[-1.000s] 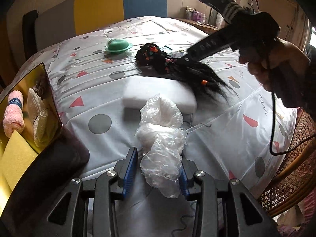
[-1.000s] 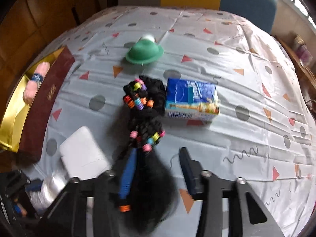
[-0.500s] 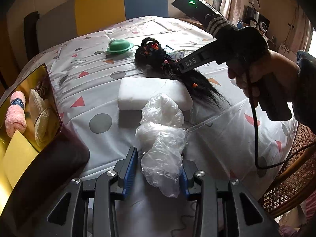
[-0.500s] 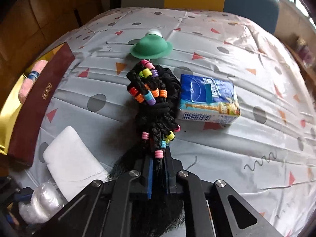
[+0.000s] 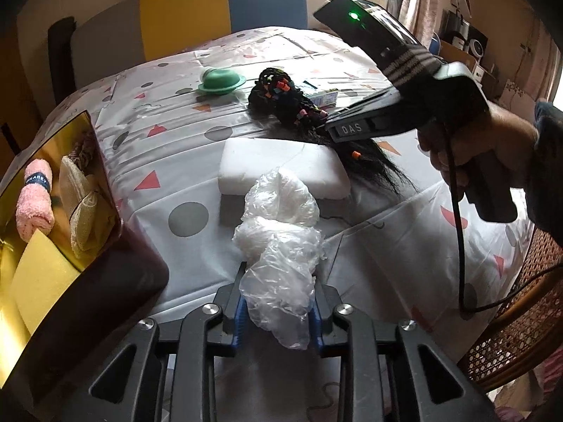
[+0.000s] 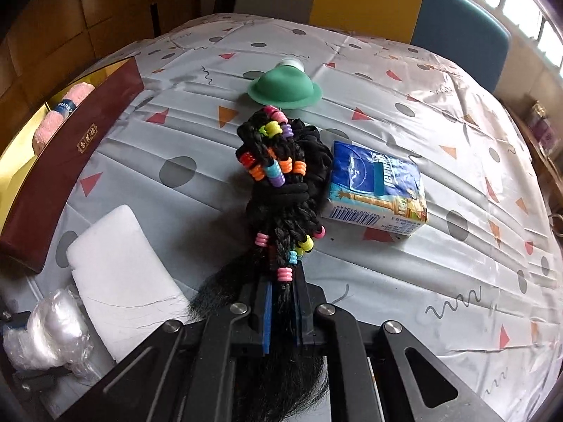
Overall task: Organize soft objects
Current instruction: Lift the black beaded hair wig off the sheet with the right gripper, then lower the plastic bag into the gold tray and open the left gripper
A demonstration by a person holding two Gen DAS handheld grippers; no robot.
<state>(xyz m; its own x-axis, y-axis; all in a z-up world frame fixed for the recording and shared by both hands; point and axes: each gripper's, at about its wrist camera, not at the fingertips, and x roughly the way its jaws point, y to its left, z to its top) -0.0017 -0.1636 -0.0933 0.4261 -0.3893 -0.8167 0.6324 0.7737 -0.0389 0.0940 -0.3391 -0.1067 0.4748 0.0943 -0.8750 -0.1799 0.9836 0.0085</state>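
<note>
Left wrist: box (image 5: 105,190) — pink towel (image 5: 35,198), perhaps sponges.

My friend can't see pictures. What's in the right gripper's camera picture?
The right gripper pinches a black braided hairpiece with colourful beads, lying on a patterned tablecloth. Beside it are a blue tissue pack, a green hat-shaped thing and a white foam block.
</note>
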